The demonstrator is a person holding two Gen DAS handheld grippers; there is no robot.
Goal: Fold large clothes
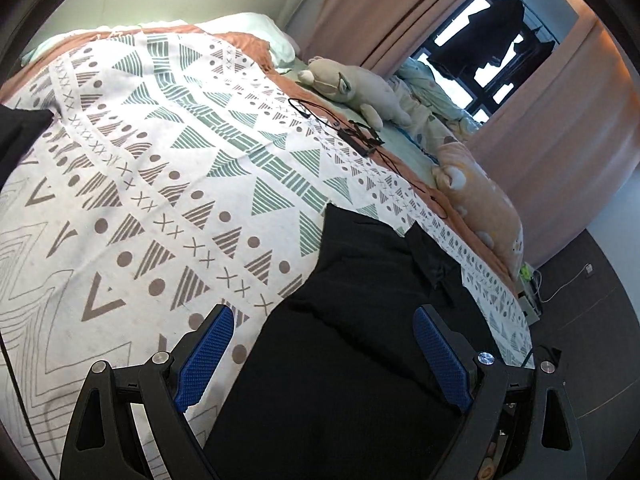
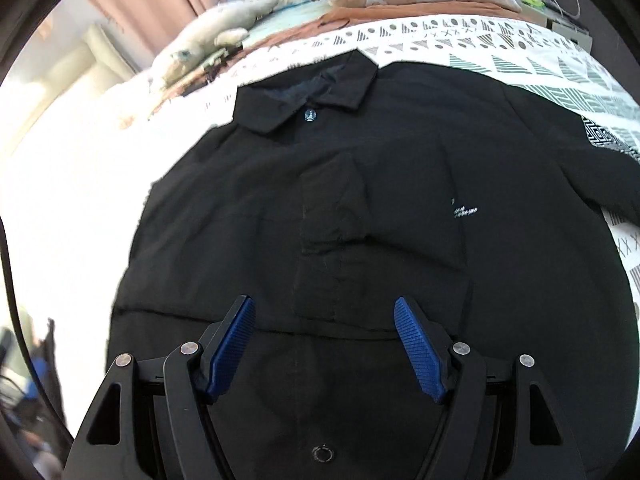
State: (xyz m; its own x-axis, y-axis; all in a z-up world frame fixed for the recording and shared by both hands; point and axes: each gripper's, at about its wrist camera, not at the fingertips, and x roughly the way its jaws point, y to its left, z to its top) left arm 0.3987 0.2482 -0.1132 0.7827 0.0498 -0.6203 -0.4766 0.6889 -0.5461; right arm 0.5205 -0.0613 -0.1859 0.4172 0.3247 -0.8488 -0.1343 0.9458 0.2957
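Observation:
A black collared shirt (image 2: pixel 360 208) lies front-up on the patterned bedspread (image 1: pixel 160 160), its collar (image 2: pixel 308 92) at the far end and a small white logo on the chest. My right gripper (image 2: pixel 324 308) is open and empty, hovering over the shirt's lower front. My left gripper (image 1: pixel 324 316) is open and empty above the shirt's edge (image 1: pixel 360 320), with the bedspread under its left finger. Another piece of black cloth (image 1: pixel 20 132) shows at the left edge of the left wrist view.
A grey plush toy (image 1: pixel 352 88) and a black cable with a small device (image 1: pixel 356 136) lie on the far side of the bed. An orange flowered pillow (image 1: pixel 484 204) sits at the bed's edge. Pink curtains (image 1: pixel 560 128) and dark floor (image 1: pixel 592 320) are to the right.

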